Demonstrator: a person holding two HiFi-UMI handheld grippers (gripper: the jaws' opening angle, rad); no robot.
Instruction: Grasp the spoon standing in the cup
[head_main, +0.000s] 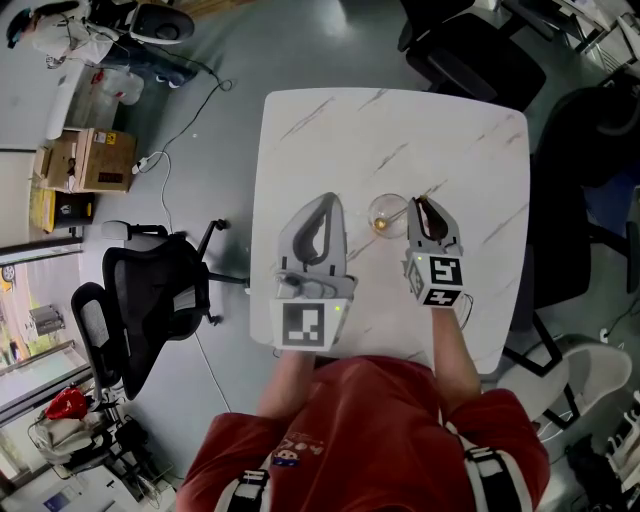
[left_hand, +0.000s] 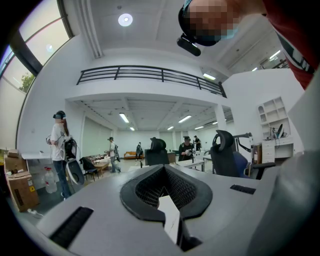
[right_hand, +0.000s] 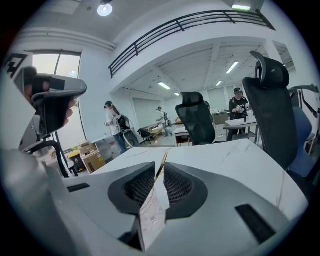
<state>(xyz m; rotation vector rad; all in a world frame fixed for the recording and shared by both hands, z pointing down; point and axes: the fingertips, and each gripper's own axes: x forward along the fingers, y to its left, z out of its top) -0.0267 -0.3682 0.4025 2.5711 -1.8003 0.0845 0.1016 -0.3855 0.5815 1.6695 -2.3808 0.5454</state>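
A clear glass cup (head_main: 386, 213) stands near the middle of the white marble table (head_main: 330, 130). Something golden shows inside it. My right gripper (head_main: 421, 205) reaches the cup's right rim. In the right gripper view its jaws stand closed together on the thin golden spoon handle (right_hand: 161, 167), which sticks up slanted between the pads (right_hand: 176, 186). The cup is hidden below the jaws there. My left gripper (head_main: 329, 200) rests left of the cup, apart from it, its tips meeting with nothing between them (left_hand: 163, 169).
A black office chair (head_main: 150, 290) stands left of the table and more dark chairs (head_main: 470, 50) at the far right. Cardboard boxes (head_main: 85, 160) and a cable lie on the floor at left. People stand far off in the hall.
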